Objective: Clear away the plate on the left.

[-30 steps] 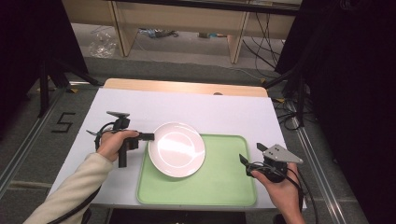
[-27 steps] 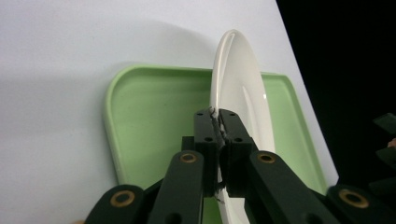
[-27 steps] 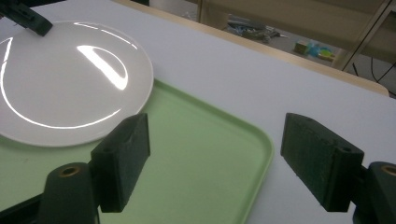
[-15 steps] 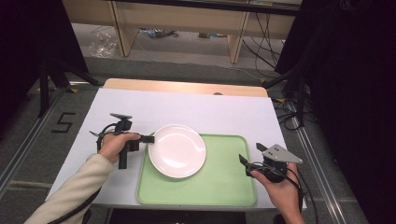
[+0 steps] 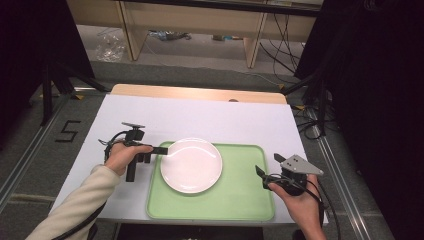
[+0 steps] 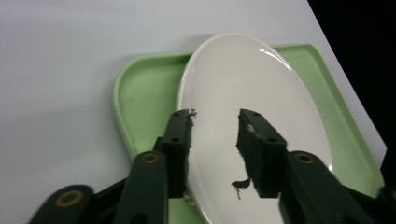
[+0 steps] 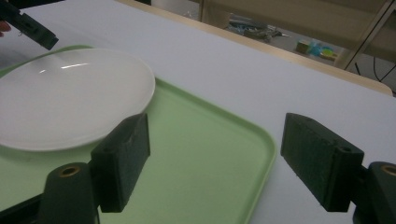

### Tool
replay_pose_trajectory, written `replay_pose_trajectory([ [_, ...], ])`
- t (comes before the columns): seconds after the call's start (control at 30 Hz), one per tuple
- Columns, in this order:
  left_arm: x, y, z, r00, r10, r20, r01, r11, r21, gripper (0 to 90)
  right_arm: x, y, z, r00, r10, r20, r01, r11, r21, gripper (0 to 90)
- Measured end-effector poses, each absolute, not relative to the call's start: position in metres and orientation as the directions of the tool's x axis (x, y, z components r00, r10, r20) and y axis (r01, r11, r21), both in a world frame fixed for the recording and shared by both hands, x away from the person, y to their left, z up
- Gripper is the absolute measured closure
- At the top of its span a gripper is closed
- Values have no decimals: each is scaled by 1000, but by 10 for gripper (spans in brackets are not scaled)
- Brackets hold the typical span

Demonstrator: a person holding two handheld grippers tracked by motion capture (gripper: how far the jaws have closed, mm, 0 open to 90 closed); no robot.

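The white plate (image 5: 191,165) sits on the green tray (image 5: 240,200) (its left rim overhanging), the left hand-held gripper (image 5: 161,150) at that rim, released. The right hand-held gripper (image 5: 261,174) waits released beside the tray. Placement looks nearly finished; withdrawing remains.

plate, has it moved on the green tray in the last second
Yes. The plate has shifted slightly toward the tray's left edge, its rim now reaching that edge next to the left tongs, judged against the tray, which stayed put.
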State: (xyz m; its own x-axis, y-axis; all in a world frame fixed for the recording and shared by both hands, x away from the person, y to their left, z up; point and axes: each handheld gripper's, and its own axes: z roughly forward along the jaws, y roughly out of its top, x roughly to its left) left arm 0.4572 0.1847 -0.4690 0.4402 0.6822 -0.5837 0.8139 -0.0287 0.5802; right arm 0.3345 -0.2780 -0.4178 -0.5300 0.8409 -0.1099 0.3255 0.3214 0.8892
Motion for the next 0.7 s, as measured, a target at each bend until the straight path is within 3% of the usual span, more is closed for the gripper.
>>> replay_pose_trajectory([
  [0.17,451,186,-464,558,690,-461,706,-103,700,426,334,-278,-418,-530,841,-108,326,320,890,247],
  [0.33,445,188,-456,608,709,-357,614,-134,778,296,334,-278,-418,-532,840,-107,327,321,889,248],
  [0.47,434,195,-455,625,725,-287,556,-157,816,221,333,-278,-418,-533,841,-94,340,315,886,247],
  [0.7,422,207,-455,651,728,-216,497,-194,846,199,334,-278,-418,-531,841,-109,335,326,884,247],
])
